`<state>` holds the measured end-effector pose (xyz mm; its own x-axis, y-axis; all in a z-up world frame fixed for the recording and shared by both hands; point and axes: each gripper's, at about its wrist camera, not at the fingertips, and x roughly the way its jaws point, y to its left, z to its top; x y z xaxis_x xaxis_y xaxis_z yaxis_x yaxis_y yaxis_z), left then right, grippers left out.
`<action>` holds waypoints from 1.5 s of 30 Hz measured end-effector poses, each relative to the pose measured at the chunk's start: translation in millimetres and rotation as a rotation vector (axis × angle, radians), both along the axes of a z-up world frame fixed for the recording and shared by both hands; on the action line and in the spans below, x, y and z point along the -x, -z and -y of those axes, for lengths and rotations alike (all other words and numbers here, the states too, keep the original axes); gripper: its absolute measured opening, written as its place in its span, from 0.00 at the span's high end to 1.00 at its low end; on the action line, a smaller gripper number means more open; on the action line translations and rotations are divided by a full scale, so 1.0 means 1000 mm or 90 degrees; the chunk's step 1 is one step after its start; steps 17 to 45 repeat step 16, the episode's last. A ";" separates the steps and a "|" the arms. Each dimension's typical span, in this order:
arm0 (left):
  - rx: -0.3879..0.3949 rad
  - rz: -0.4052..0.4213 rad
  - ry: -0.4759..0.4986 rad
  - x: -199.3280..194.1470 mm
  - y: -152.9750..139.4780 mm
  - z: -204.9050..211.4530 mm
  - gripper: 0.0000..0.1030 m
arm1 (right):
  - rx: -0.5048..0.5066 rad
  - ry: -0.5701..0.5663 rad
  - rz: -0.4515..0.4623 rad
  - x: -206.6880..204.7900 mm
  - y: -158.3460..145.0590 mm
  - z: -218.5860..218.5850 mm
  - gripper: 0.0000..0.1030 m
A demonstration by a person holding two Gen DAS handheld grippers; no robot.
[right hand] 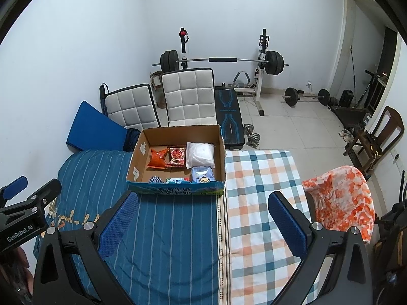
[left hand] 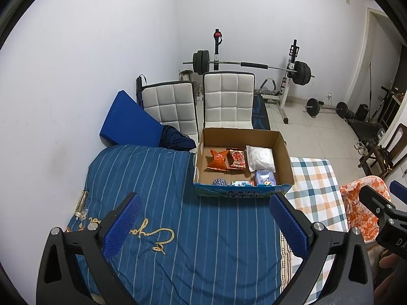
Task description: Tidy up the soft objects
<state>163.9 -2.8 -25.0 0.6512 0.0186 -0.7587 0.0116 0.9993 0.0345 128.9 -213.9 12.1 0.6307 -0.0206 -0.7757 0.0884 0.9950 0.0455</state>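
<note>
Left wrist view
Left gripper (left hand: 206, 212): jaws spread wide, nothing between the blue pads, held above the striped blue quilt (left hand: 157, 203).
Cardboard box (left hand: 285, 152): stands on the bed's far edge, straddling the seam between the quilt and the checked sheet (left hand: 315, 190), top flaps open.
Box contents: orange snack bag (left hand: 217, 159) beside a red snack bag (left hand: 236, 158) along the far side; a white soft packet (left hand: 260, 158) at the far right corner; a pale blue tissue pack (left hand: 265, 178) at the near right corner; a blue-and-white striped bundle (left hand: 219, 182) and a small carton (left hand: 241, 183) against the near wall.
Orange-and-white cloth (left hand: 361, 208): draped past the bed's right edge, just beside the right gripper (left hand: 376, 203), whose opening cannot be told here.
Clear plastic item (left hand: 81, 204): lies at the quilt's left edge.
Background: two white padded chairs (left hand: 229, 96) behind the box, a barbell rack (left hand: 254, 64) at the wall.

Right wrist view
Right gripper (right hand: 203, 208): jaws wide apart, holding nothing, above the seam between quilt (right hand: 165, 228) and checked sheet (right hand: 259, 190).
Cardboard box (right hand: 221, 152): at the bed's far edge, mostly on the quilt side.
Contents: orange bag (right hand: 157, 158), red bag (right hand: 176, 156), white packet (right hand: 201, 155), tissue pack (right hand: 202, 174), striped bundle (right hand: 155, 179), in the same places inside the box.
Orange-and-white cloth (right hand: 343, 198): hanging over something at the bed's right edge.
Left gripper (right hand: 15, 190): enters at the left edge; how far it is spread cannot be told from this side.
</note>
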 end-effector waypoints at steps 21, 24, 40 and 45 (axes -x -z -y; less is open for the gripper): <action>0.002 0.004 -0.005 0.004 -0.001 0.003 0.00 | 0.002 0.006 0.001 0.004 0.001 0.005 0.00; 0.002 0.004 -0.005 0.004 -0.001 0.003 0.00 | 0.002 0.006 0.001 0.004 0.001 0.005 0.00; 0.002 0.004 -0.005 0.004 -0.001 0.003 0.00 | 0.002 0.006 0.001 0.004 0.001 0.005 0.00; 0.002 0.004 -0.005 0.004 -0.001 0.003 0.00 | 0.002 0.006 0.001 0.004 0.001 0.005 0.00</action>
